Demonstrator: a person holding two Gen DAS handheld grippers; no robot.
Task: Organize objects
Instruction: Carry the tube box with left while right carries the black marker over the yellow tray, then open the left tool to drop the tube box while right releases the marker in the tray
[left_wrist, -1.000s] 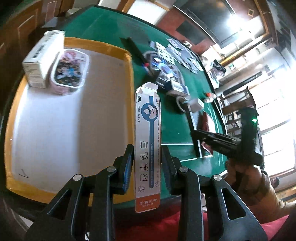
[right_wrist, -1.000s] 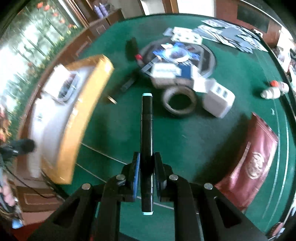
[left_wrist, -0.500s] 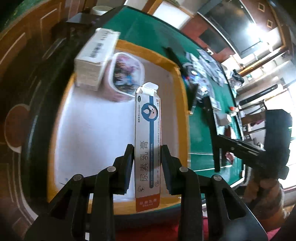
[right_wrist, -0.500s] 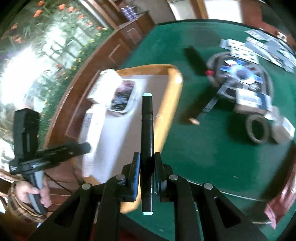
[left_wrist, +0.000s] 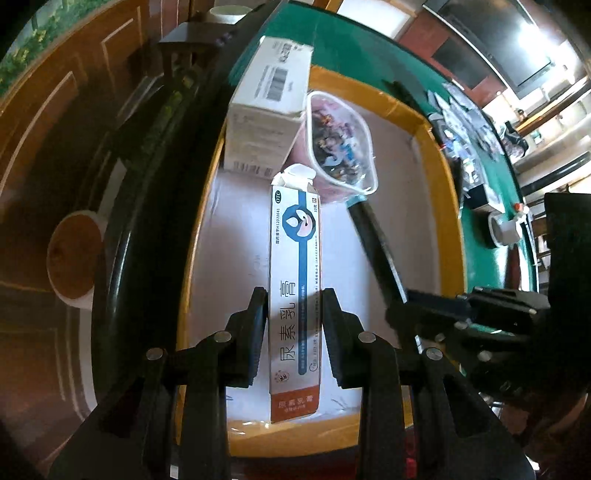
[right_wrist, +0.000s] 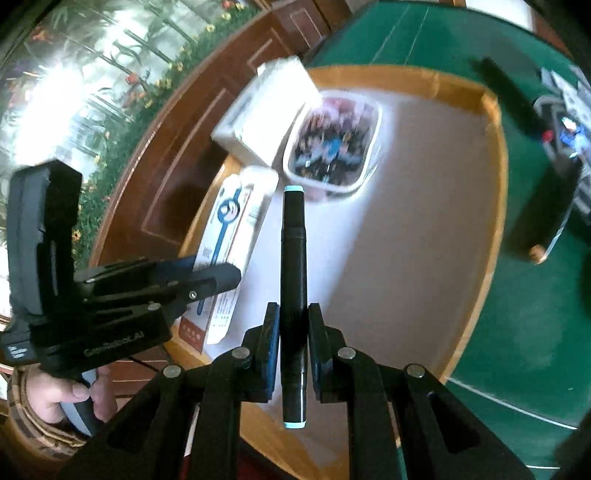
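My left gripper (left_wrist: 294, 314) is shut on a long white ointment box (left_wrist: 295, 280) with blue print and an orange end, held over the white floor of the yellow-rimmed tray (left_wrist: 448, 206). My right gripper (right_wrist: 293, 332) is shut on a black marker (right_wrist: 293, 266) with pale teal caps, also over the tray. In the right wrist view the ointment box (right_wrist: 229, 236) and left gripper (right_wrist: 207, 280) hang at the tray's left side. In the left wrist view the marker (left_wrist: 373, 243) slants in from the right gripper (left_wrist: 410, 306).
A white carton (left_wrist: 269, 107) and a clear tub of small colourful items (left_wrist: 340, 147) stand at the tray's far end. Cards, a tape roll (left_wrist: 498, 229) and small boxes lie on the green felt table (right_wrist: 535, 325) beyond. A wooden rail with a cup holder (left_wrist: 74, 254) borders the left.
Both grippers have swung from over the green felt to over the tray, each keeping its object. The marker and the ointment box now hang close together above the tray floor.
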